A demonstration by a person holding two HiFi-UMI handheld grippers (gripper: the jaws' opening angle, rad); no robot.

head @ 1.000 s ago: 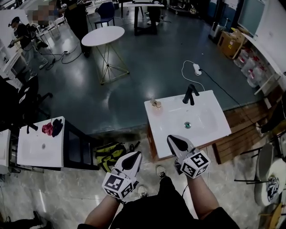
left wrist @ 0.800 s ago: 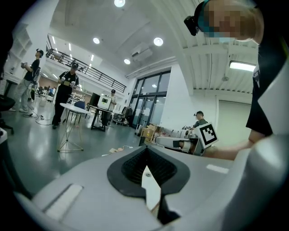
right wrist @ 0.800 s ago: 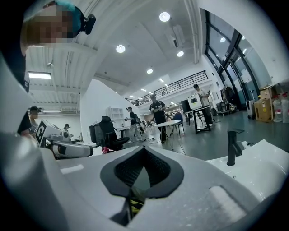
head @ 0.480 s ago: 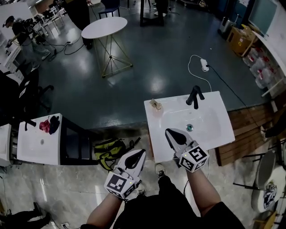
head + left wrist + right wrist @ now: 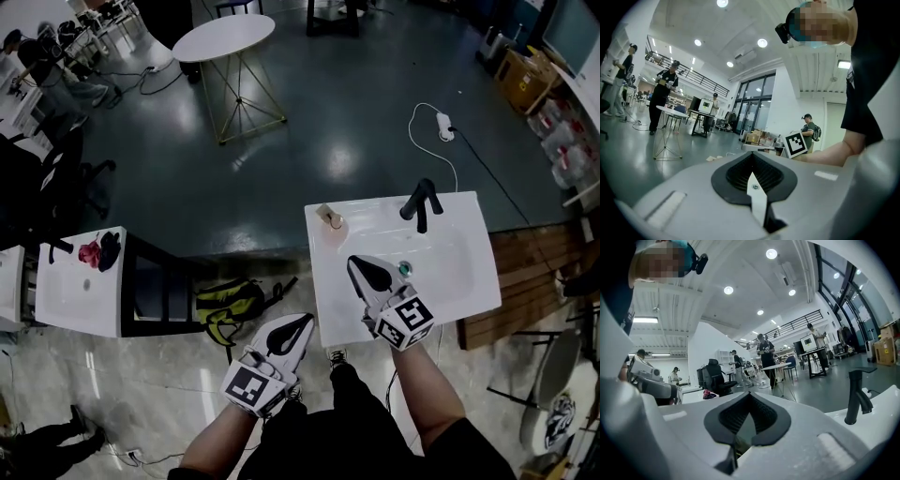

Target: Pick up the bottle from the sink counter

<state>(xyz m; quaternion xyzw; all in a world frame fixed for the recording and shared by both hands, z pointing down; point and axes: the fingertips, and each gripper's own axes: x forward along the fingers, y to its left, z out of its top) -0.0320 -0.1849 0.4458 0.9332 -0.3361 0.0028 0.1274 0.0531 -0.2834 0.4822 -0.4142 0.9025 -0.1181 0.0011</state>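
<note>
Standing at the 11 o'clock corner of the white sink surface [image 5: 330,281] is the small bottle [image 5: 330,217], upright and apart from both grippers. Its top looks tan and its lower part pale; what is inside cannot be told. The basin [image 5: 445,258] is sunk into the surface, and a round greenish drain [image 5: 405,269] is seen at its middle. A black tap [image 5: 419,202] is set at the basin's 12 o'clock edge.

The right gripper [image 5: 361,268] is held over the basin's left side, at 9 o'clock from the drain, with the bottle at about 11 o'clock from its tip. Its fingers are pressed together with nothing between them. The left gripper [image 5: 302,326] is held off the surface, over the pale floor at about 7 o'clock from the sink. Its fingers are likewise closed on nothing.

A yellow-green backpack [image 5: 230,305] is lying on the floor at 9 o'clock from the left gripper. Farther toward 9 o'clock a second white sink [image 5: 80,300] is seen, with a red cloth [image 5: 89,252] and a dark cloth [image 5: 110,249] laid at its far edge. A round white table [image 5: 223,37] is placed at 11 o'clock, well apart, and a cardboard box [image 5: 525,80] at 1 o'clock, its contents not made out.
</note>
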